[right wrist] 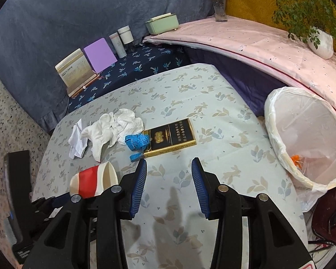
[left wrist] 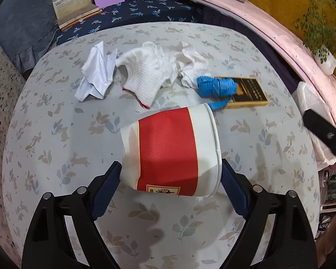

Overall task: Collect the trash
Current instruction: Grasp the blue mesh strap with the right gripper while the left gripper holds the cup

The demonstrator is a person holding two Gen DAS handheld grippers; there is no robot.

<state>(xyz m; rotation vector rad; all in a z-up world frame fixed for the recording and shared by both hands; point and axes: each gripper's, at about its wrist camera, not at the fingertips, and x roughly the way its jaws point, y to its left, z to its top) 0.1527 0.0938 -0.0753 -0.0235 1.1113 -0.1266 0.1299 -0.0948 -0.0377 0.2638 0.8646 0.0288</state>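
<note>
Paper cup, red-banded and lying on its side, fills the gap between the left gripper's blue pads, whose jaws stand wide; whether the pads touch its base and rim cannot be told. Beyond the tips lie a white glove, crumpled paper, a blue measuring tape and a black-and-gold box on the rabbit-print tablecloth.

From the right wrist, the right gripper hangs over bare cloth, jaws half apart with nothing between them. The box sits just ahead of its tips, the cup to their left, and a lined bin off to the right.
</note>
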